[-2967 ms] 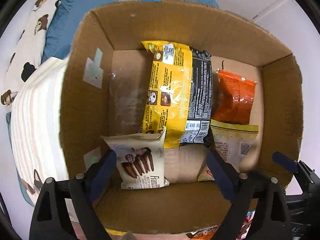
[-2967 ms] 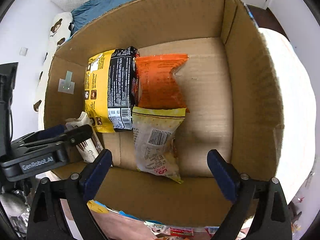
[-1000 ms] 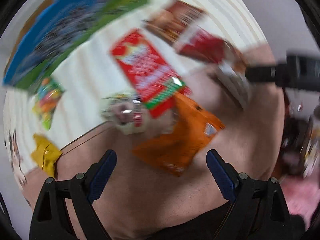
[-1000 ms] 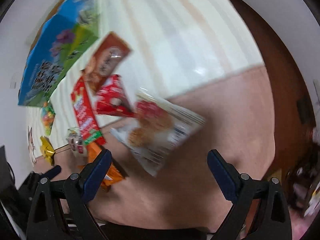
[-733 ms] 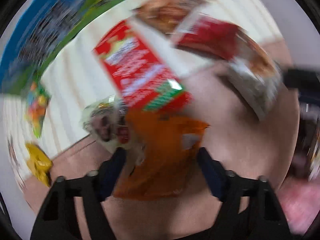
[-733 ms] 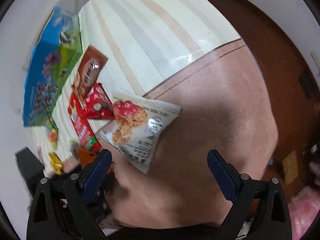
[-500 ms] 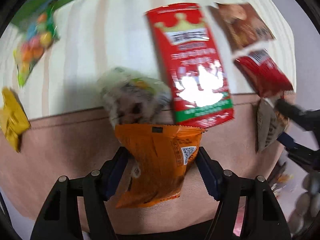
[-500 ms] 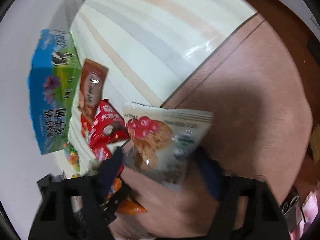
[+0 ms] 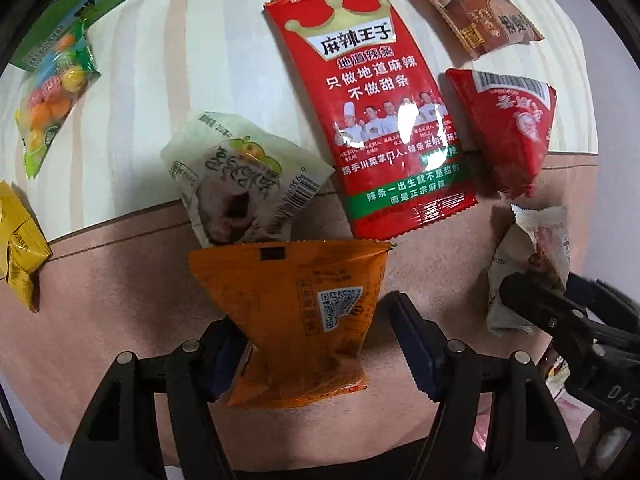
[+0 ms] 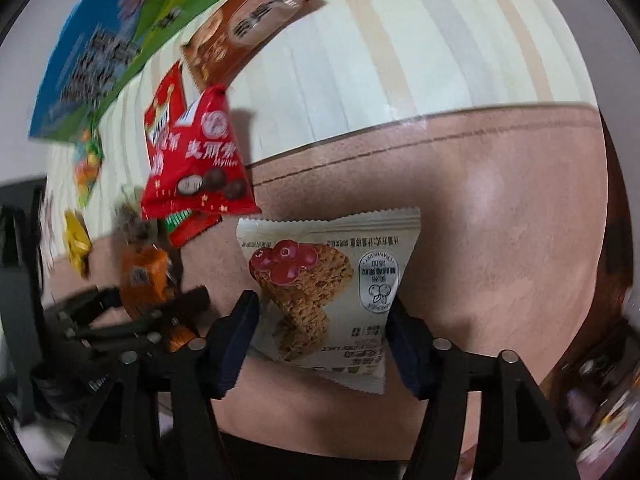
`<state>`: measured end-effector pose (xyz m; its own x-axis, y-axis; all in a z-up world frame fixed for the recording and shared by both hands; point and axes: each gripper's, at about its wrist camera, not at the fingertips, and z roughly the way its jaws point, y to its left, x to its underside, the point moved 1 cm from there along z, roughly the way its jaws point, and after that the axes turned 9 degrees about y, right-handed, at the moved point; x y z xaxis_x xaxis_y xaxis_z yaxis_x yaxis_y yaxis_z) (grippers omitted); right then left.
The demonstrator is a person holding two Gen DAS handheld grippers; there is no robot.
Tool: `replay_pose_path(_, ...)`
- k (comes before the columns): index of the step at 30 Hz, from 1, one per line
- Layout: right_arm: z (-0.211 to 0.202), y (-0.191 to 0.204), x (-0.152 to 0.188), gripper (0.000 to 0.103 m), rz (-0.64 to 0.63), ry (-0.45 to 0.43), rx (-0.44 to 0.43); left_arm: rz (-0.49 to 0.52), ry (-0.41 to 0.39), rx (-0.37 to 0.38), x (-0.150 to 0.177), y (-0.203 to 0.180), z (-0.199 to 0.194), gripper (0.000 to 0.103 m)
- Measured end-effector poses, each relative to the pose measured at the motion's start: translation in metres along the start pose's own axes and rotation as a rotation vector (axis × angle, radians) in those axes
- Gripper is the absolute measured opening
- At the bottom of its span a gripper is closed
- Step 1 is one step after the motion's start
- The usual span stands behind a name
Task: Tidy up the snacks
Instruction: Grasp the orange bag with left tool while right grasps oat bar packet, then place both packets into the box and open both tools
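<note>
On the pink-brown surface, we clamp each tool [image 9: 316,344] [image 10: 324,332] across one light, crinkly, slippery pouch's midsection: orange foil pouch [image 9: 296,312], white oat-bar pouch [image 10: 332,288].

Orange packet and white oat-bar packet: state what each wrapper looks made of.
Orange packet: thin plastic film, semi-matte; it creases and has a crimped top seam. White oat-bar packet: printed plastic film, fairly matte, with a zigzag-cut sealed edge. A foil lining cannot be told for either.
</note>
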<state>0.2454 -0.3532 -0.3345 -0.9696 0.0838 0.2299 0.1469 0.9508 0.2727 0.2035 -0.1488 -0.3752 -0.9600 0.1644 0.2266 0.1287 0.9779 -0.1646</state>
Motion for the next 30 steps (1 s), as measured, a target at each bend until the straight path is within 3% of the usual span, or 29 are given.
replay_pose_path(1, -0.001, -0.003, 0.001, 0.067, 0.020, -0.010, -0.007, -0.005, -0.007, -0.002, 0.001, -0.003, 0.001, 0.060)
replay_pose_path(2, -0.001, -0.005, 0.003, 0.067, 0.046, -0.030, -0.014, -0.014, -0.017, -0.009, 0.005, -0.002, -0.002, 0.048)
replay_pose_path(6, -0.001, -0.015, 0.007, 0.048, 0.083, -0.088, 0.020, -0.036, -0.028, -0.001, 0.019, -0.005, -0.014, 0.041)
replay_pose_path(10, -0.009, -0.008, 0.013, 0.044, 0.050, -0.117, 0.017, -0.055, -0.034, 0.029, 0.028, -0.001, -0.026, 0.039)
replay_pose_path(20, -0.075, 0.033, 0.013, 0.044, -0.060, -0.158, -0.170, -0.103, -0.162, 0.182, 0.042, 0.016, -0.119, 0.039)
replay_pose_path(25, -0.111, 0.079, -0.012, 0.044, -0.139, -0.200, -0.249, -0.107, -0.259, 0.243, 0.008, 0.037, -0.186, 0.039)
replay_pose_path(30, -0.147, 0.125, -0.062, 0.044, -0.228, -0.265, -0.253, -0.113, -0.346, 0.206, -0.032, 0.077, -0.248, 0.039)
